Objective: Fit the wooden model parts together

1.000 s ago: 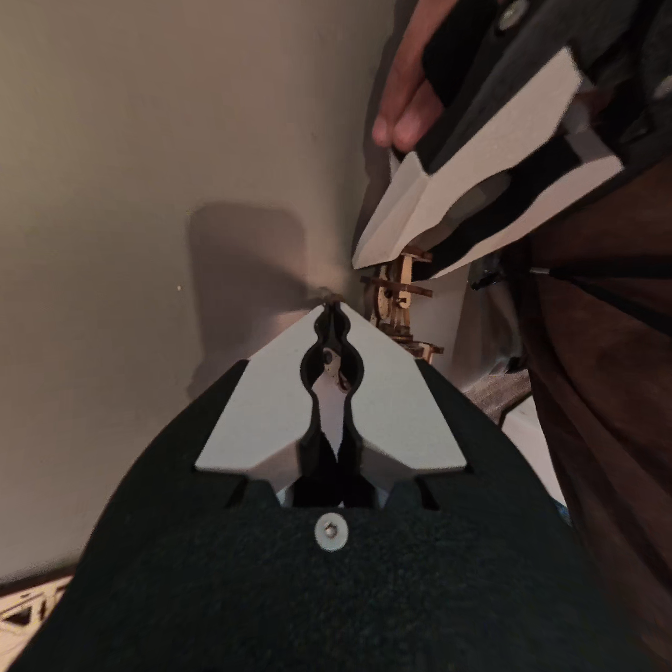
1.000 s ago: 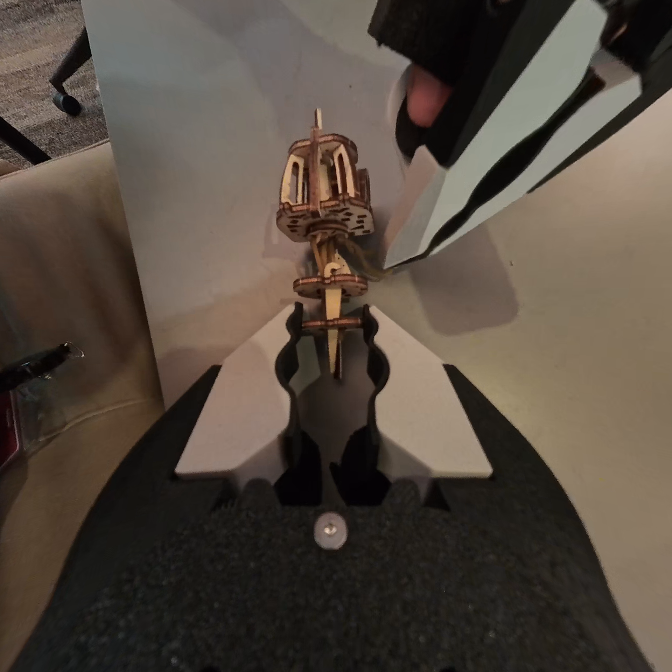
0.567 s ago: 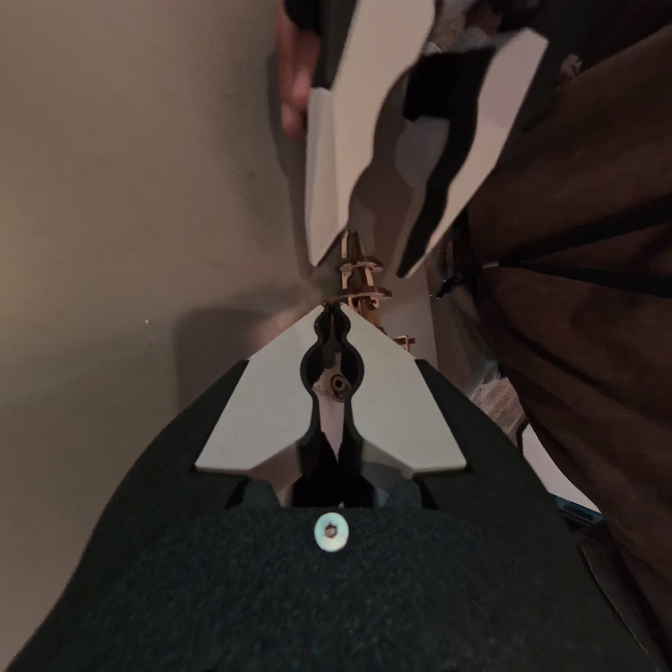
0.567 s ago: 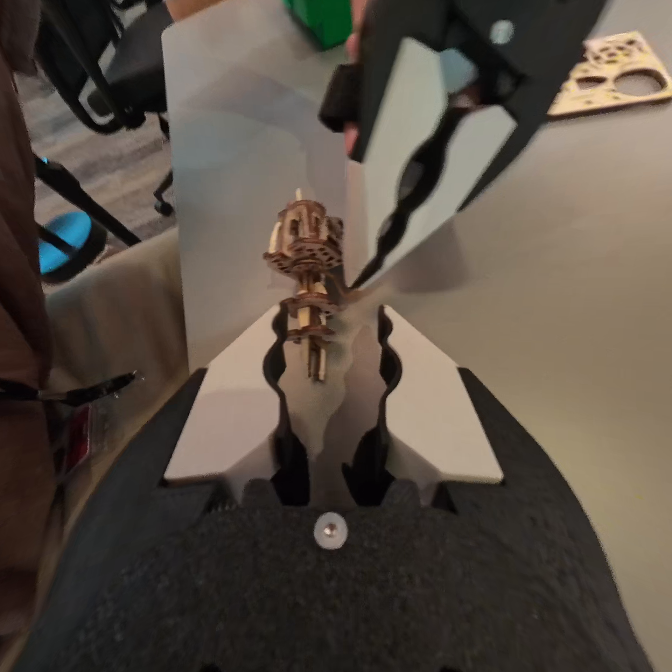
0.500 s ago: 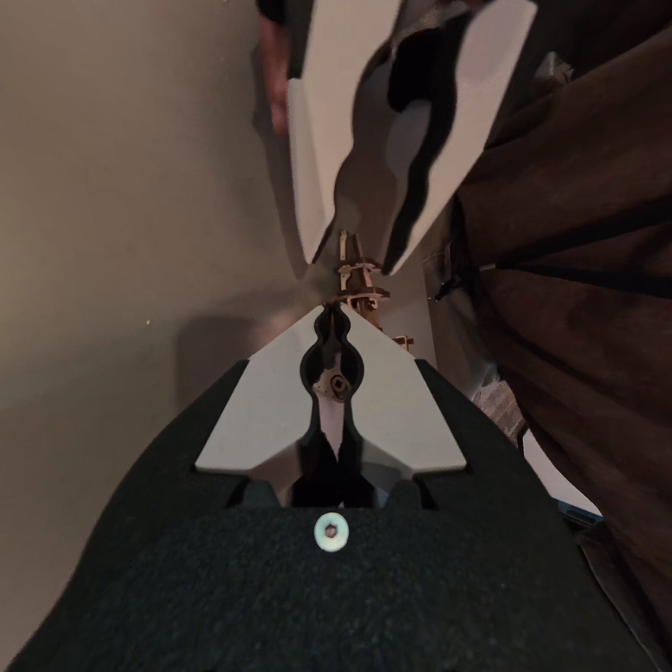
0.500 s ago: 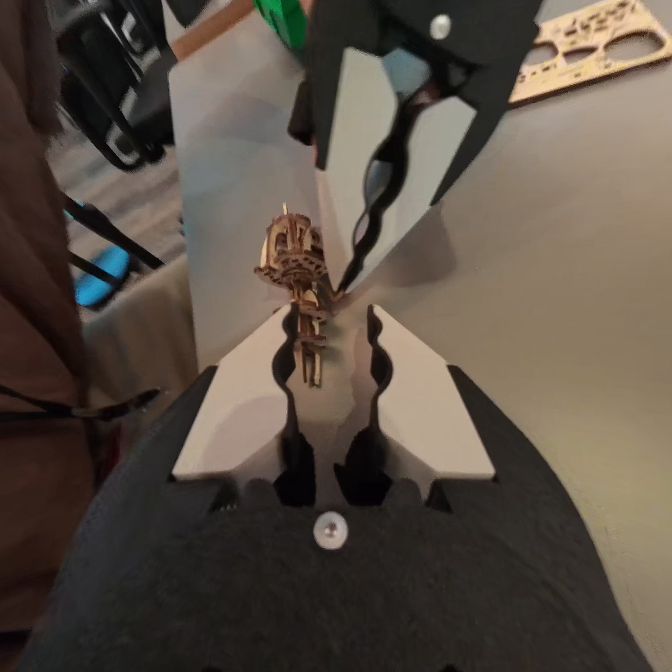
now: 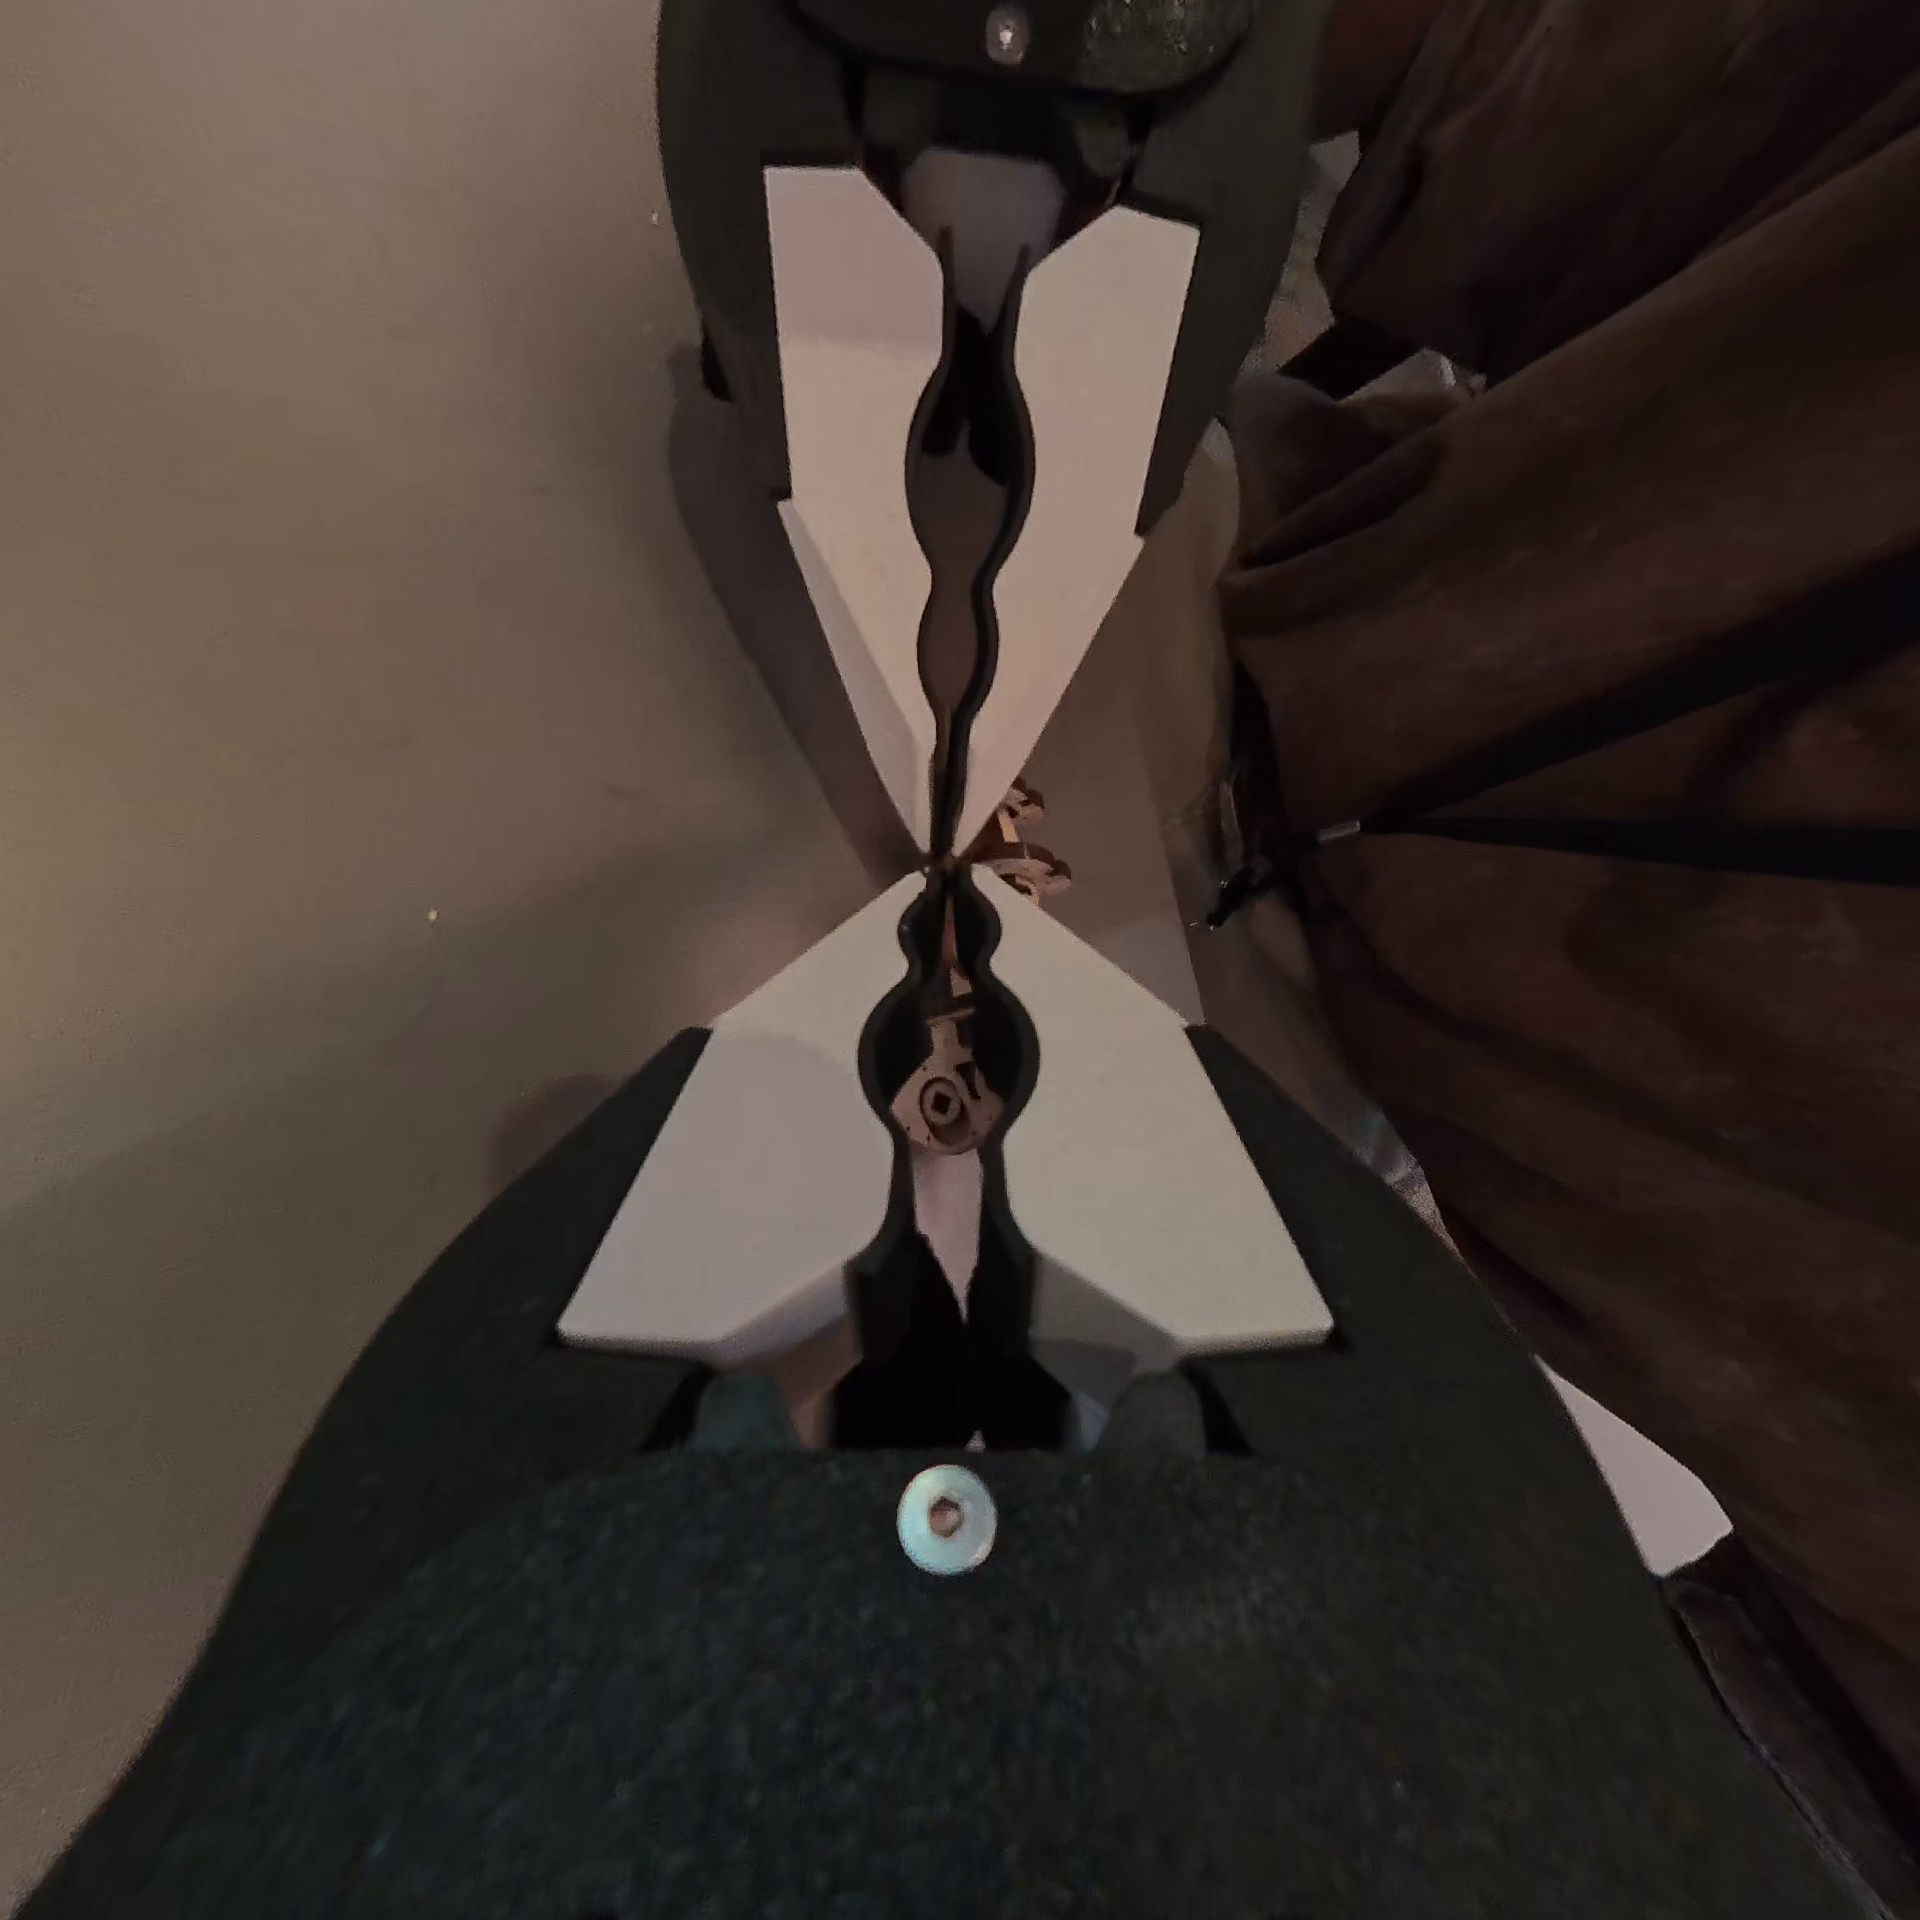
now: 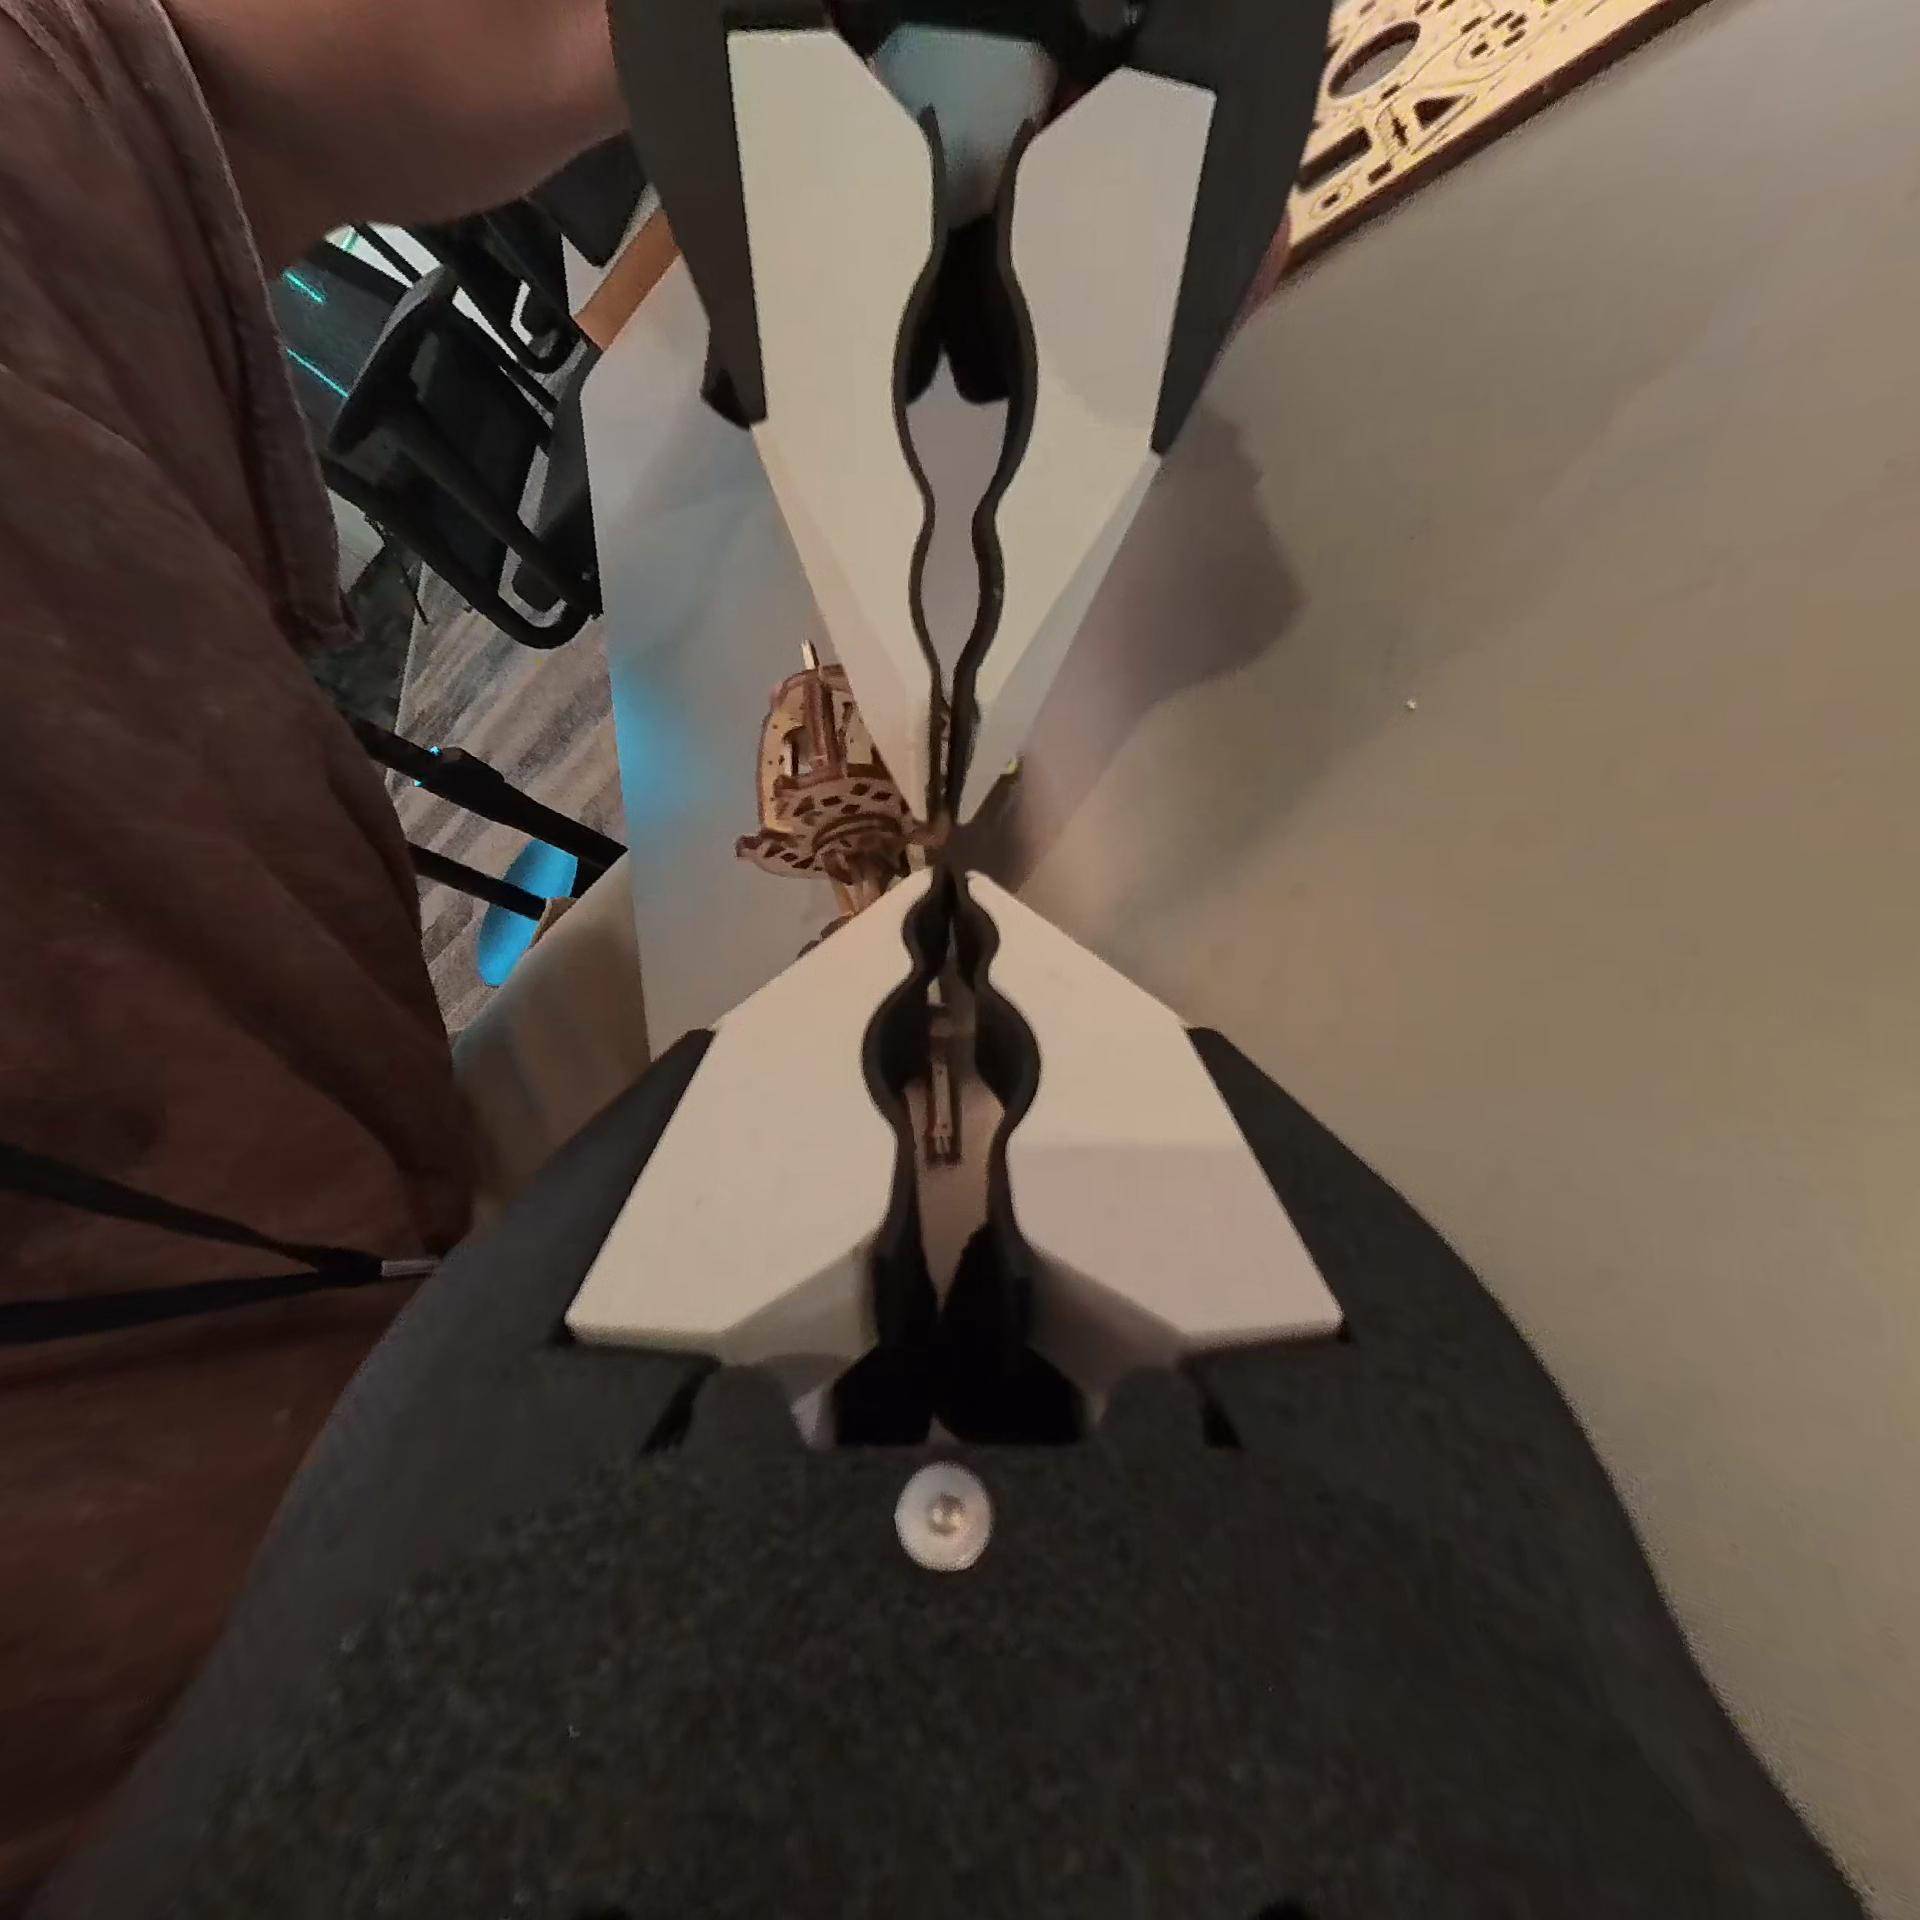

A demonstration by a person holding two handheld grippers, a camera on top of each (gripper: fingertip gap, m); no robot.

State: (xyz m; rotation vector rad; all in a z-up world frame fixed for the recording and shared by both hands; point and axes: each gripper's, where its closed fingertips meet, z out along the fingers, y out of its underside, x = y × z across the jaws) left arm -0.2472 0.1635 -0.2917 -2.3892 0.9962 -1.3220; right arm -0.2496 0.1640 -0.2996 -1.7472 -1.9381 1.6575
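mating two wooden parts tip to tip: my left gripper (image 7: 948, 894) clamps small flat piece (image 7: 951, 1107); my right gripper (image 8: 948, 883) pinches model (image 8: 821, 790) stem above table (image 8: 1558, 831). keep tips collinear, press gently, no twist.

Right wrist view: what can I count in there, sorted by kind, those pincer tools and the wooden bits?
Grippers: 2, the right gripper and the left gripper, tip to tip
Assembled wooden model: 1
Small wooden part between the right gripper's fingers: 1
Cut-out wooden sheet on the table: 1
Total: 5
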